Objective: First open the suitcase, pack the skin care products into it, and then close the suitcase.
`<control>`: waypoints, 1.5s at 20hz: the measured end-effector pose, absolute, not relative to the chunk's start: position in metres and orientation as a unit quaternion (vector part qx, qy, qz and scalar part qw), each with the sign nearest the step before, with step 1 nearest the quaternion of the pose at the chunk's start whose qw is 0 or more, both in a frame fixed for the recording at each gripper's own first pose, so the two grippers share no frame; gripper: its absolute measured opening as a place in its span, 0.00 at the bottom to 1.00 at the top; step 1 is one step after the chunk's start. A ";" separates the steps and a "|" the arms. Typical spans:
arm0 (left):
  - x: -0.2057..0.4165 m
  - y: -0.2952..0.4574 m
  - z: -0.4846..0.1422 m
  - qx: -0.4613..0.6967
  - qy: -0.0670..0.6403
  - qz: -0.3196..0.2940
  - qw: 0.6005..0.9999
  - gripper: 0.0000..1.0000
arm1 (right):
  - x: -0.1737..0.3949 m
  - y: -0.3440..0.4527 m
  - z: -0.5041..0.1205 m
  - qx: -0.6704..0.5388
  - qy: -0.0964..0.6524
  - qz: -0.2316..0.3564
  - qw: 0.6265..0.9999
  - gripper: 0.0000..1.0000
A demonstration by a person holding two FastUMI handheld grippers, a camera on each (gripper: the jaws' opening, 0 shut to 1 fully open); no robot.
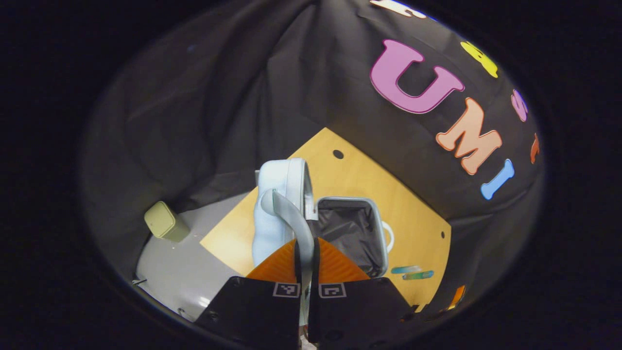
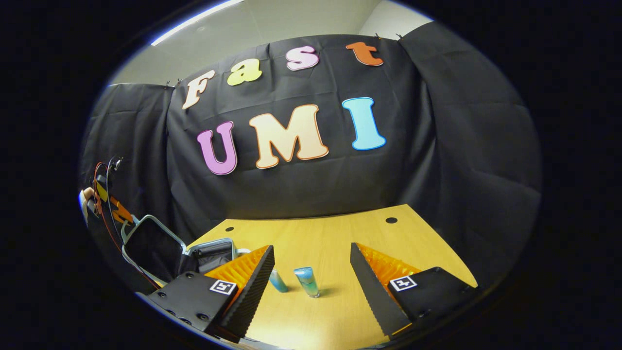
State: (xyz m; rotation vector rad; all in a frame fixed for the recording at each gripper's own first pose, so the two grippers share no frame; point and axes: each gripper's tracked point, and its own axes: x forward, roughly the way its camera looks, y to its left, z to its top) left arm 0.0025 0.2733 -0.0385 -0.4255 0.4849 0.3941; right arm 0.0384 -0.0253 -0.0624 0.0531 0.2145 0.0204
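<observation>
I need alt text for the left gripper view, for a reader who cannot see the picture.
The left gripper is shut on the pale blue suitcase's grey handle, holding its lid upright over the open, dark-lined lower half on a wooden table. Two small bluish tubes lie on the table beside the suitcase.

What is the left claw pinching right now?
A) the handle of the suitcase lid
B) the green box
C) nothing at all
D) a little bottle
A: in the left gripper view, the left claw is closed on the curved handle of the suitcase lid, which stands raised above the dark lined inside.
</observation>
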 end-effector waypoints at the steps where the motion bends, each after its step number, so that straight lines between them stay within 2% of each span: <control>1: -0.005 0.285 -0.050 -0.210 0.245 0.203 0.925 0.00 | 0.038 -0.019 -0.064 0.023 0.107 0.012 0.994 0.98; 7: -0.035 0.351 -0.123 -0.221 0.289 0.257 0.895 0.00 | 0.028 0.013 -0.079 0.009 0.114 0.011 0.993 0.98; 13: -0.034 0.386 -0.179 -0.259 0.299 0.255 0.882 0.00 | 0.014 0.032 -0.080 -0.006 0.105 0.007 0.994 0.98; 14: -0.034 0.391 -0.187 -0.263 0.300 0.257 0.880 0.00 | 0.012 0.033 -0.080 -0.006 0.105 0.005 0.994 0.95; 15: -0.034 0.396 -0.195 -0.267 0.304 0.255 0.878 0.00 | 0.012 0.032 -0.082 -0.007 0.107 0.000 0.994 0.98; 19: -0.033 0.404 -0.223 -0.298 0.321 0.256 0.862 0.00 | 0.008 0.034 -0.093 0.009 0.123 -0.006 0.992 0.98; 22: -0.037 0.408 -0.236 -0.304 0.332 0.265 0.853 0.00 | 0.007 0.032 -0.097 0.005 0.128 -0.012 0.992 0.98; 23: -0.043 0.413 -0.232 -0.292 0.336 0.275 0.852 0.03 | 0.006 0.031 -0.099 0.006 0.131 -0.013 0.991 0.98; 24: -0.044 0.415 -0.232 -0.280 0.336 0.278 0.855 0.00 | 0.007 0.031 -0.100 0.008 0.132 -0.014 0.991 0.95; 25: -0.045 0.415 -0.227 -0.269 0.336 0.281 0.858 0.19 | 0.007 0.031 -0.102 0.009 0.133 -0.015 0.991 0.98; 29: -0.057 0.410 -0.206 -0.198 0.343 0.308 0.865 0.94 | 0.011 0.027 -0.112 0.012 0.141 -0.022 0.990 0.98; 30: -0.057 0.404 -0.199 -0.181 0.346 0.309 0.867 0.96 | 0.012 0.027 -0.115 0.014 0.143 -0.022 0.989 0.98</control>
